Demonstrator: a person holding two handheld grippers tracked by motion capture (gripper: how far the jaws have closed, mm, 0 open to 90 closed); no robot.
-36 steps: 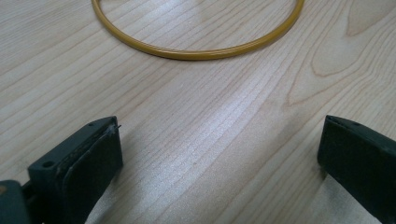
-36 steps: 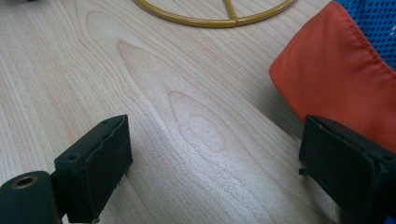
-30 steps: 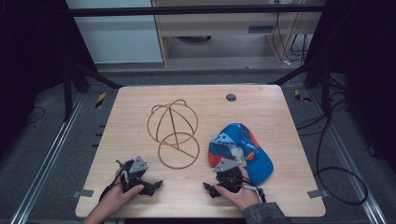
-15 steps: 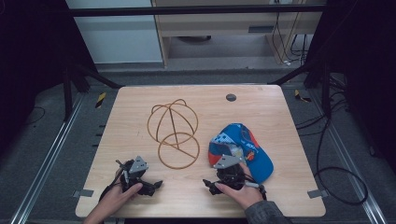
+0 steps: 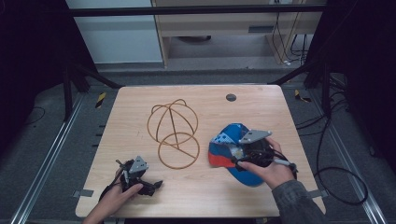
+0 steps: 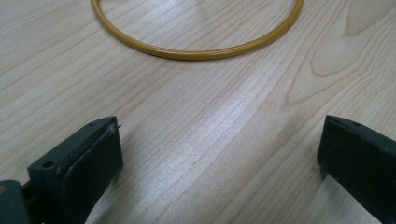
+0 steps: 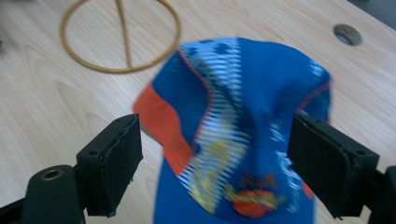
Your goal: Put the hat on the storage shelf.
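R gripper has lifted since a sec ago, now above the blue-and-orange fabric cap at table's near right. Jaws just narrowed a bit, wide apart, gripping nothing. Pickup prob. next. L gripper open, idle near left.

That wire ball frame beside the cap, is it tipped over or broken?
Tipped, it seems: the wire frame lies on its side on the table, its round base ring toward the person. No break shows. The cap lies apart from it.

The right claw has risen over the cap, its jaws narrowing slightly without gripping it.
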